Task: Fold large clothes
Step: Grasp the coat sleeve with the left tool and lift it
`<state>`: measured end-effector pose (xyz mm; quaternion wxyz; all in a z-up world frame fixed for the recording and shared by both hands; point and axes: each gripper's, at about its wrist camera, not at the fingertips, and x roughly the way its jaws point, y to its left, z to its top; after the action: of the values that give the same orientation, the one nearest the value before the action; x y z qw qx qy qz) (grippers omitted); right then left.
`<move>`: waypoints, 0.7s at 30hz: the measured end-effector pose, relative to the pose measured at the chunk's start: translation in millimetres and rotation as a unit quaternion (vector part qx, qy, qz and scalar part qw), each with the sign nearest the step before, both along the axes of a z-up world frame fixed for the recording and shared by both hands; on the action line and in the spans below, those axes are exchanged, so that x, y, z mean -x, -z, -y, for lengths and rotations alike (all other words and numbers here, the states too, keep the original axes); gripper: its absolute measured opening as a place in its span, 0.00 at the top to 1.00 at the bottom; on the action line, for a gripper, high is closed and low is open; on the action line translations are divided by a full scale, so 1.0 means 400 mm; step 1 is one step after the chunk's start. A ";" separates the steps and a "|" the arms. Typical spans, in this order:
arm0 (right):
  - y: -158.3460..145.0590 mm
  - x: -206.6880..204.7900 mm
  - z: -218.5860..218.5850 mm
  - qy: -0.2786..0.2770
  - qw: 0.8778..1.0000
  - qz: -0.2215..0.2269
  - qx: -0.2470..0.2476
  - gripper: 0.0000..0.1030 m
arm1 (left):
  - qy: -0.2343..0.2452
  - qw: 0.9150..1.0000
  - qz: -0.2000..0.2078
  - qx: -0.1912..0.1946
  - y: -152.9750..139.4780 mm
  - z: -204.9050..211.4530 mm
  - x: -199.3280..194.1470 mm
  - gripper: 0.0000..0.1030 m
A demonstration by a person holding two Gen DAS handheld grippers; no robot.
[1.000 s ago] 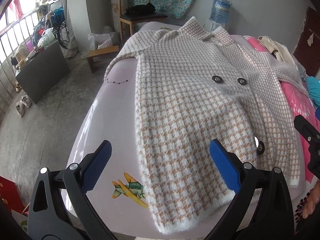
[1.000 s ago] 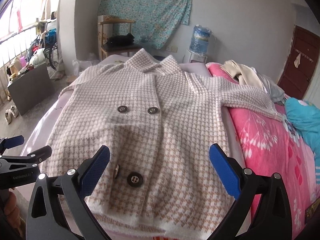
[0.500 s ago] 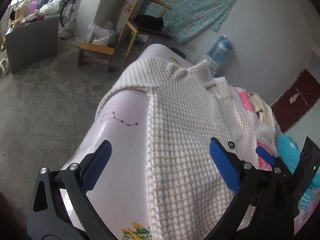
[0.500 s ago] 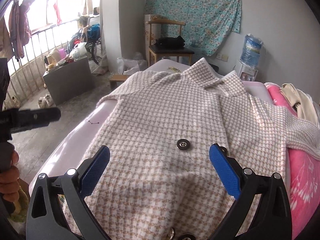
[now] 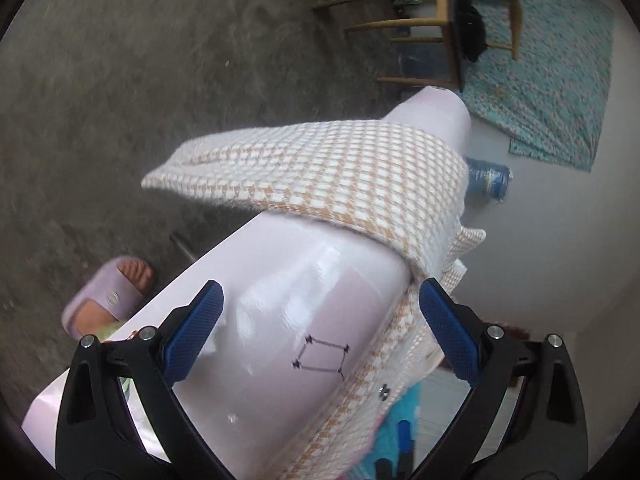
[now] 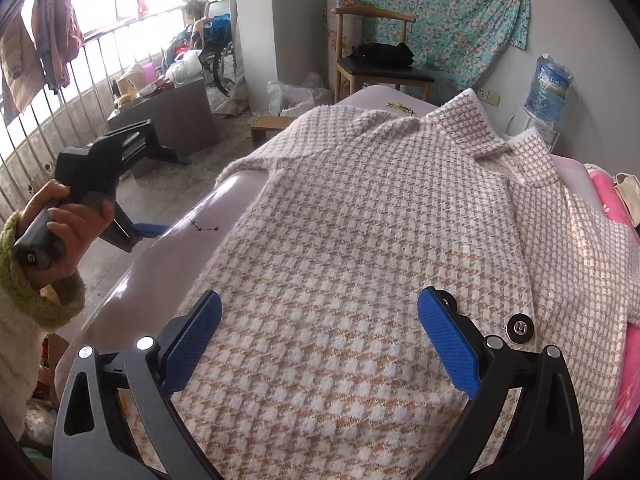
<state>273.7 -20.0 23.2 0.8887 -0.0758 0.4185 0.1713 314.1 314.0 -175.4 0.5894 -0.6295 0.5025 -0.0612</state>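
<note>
A large houndstooth coat (image 6: 380, 248) in beige and white lies face up on a lilac bed sheet (image 6: 160, 280), collar toward the far end. Its left sleeve (image 5: 320, 168) hangs over the bed's side edge. My left gripper (image 5: 320, 332) is open and empty, tilted, above the bed edge just short of that sleeve; it also shows in the right wrist view (image 6: 150, 230). My right gripper (image 6: 318, 328) is open and empty, low over the coat's front, with a dark button (image 6: 520, 328) by its right finger.
A wooden chair (image 6: 380, 60) with a black bag stands beyond the bed. A water bottle (image 6: 552, 84) stands at the far right. A pink quilt (image 6: 624, 360) lies on the bed's right. The person's foot in a lilac slipper (image 5: 108, 304) is on the concrete floor.
The left gripper has swung left and rolled, from over the coat's hem to the bed's side edge near the sleeve. The right gripper has moved forward up the coat. Both stayed open.
</note>
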 end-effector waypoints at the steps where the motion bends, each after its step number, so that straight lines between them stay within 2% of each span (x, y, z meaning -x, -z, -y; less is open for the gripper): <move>1: 0.004 -0.007 -0.003 0.001 1.000 -0.003 0.004 0.07 | -0.002 1.000 -0.010 0.021 0.040 0.006 -0.014 0.08; 6: 0.017 -0.022 -0.014 0.008 1.000 -0.006 0.023 0.07 | 0.008 0.995 -0.040 0.096 0.187 0.036 -0.088 0.08; 9: 0.022 -0.035 -0.015 0.018 0.999 -0.009 0.026 0.07 | -0.013 0.989 -0.045 0.137 0.244 0.033 -0.115 0.08; 14: 0.022 -0.055 -0.002 0.040 0.999 -0.006 0.027 0.07 | -0.023 0.990 -0.072 0.121 0.281 0.039 -0.158 0.08; 16: 0.022 -0.064 0.007 0.049 0.998 -0.004 0.028 0.07 | -0.033 0.990 -0.077 0.117 0.284 0.031 -0.171 0.19; 18: 0.021 -0.073 0.016 0.058 0.998 -0.003 0.028 0.07 | -0.043 0.988 -0.084 0.122 0.291 0.031 -0.183 0.36; 19: 0.019 -0.075 0.021 0.061 0.998 -0.002 0.026 0.07 | -0.046 0.988 -0.084 0.123 0.292 0.019 -0.176 0.39; 21: 0.014 -0.078 0.033 0.069 0.997 0.002 0.025 0.07 | -0.049 0.990 -0.079 0.110 0.284 0.001 -0.179 0.57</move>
<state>304.9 -33.4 17.4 0.8972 -0.0691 0.4248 0.0993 385.7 313.5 -288.9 0.4770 -0.7176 0.5061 -0.0371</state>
